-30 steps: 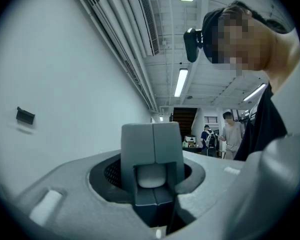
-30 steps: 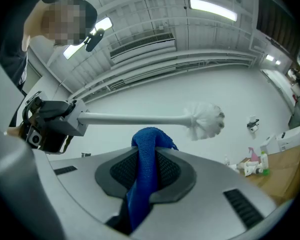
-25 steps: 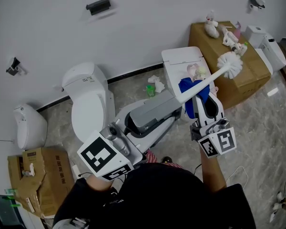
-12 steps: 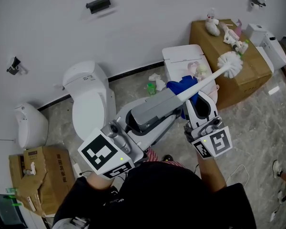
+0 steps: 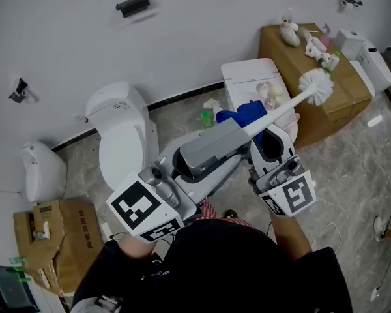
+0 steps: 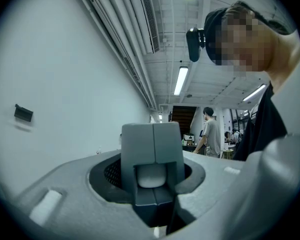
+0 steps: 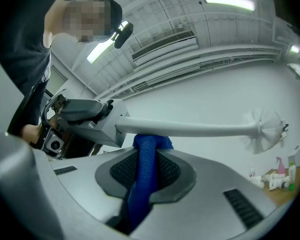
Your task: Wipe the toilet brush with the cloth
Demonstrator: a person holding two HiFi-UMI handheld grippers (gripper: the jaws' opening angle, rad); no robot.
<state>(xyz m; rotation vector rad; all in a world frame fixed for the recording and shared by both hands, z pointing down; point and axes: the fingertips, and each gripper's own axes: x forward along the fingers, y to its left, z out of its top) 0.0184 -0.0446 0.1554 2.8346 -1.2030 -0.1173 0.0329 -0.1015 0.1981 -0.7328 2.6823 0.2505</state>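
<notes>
The white toilet brush (image 5: 316, 87) slants up to the right over the floor, its bristle head (image 7: 264, 126) in the air. My left gripper (image 5: 231, 135) is shut on the lower end of the handle; the right gripper view shows that grip (image 7: 102, 121). A blue cloth (image 5: 246, 114) is bunched against the handle just beyond the left jaws. My right gripper (image 5: 266, 132) is shut on this cloth (image 7: 146, 149), which runs up between its jaws to the underside of the handle (image 7: 190, 130). The left gripper view shows only its own closed grey fingers (image 6: 152, 154).
A white toilet (image 5: 120, 135) stands at the left against the wall. A white lidded unit (image 5: 251, 77) is under the brush, and a cardboard box (image 5: 342, 106) with bottles stands at the right. Crumpled paper (image 5: 212, 104) lies on the floor. Another carton (image 5: 49, 240) sits bottom left.
My right gripper has slid the blue cloth down the handle, leftward toward the left gripper. The brush and the left gripper have stayed in place.
</notes>
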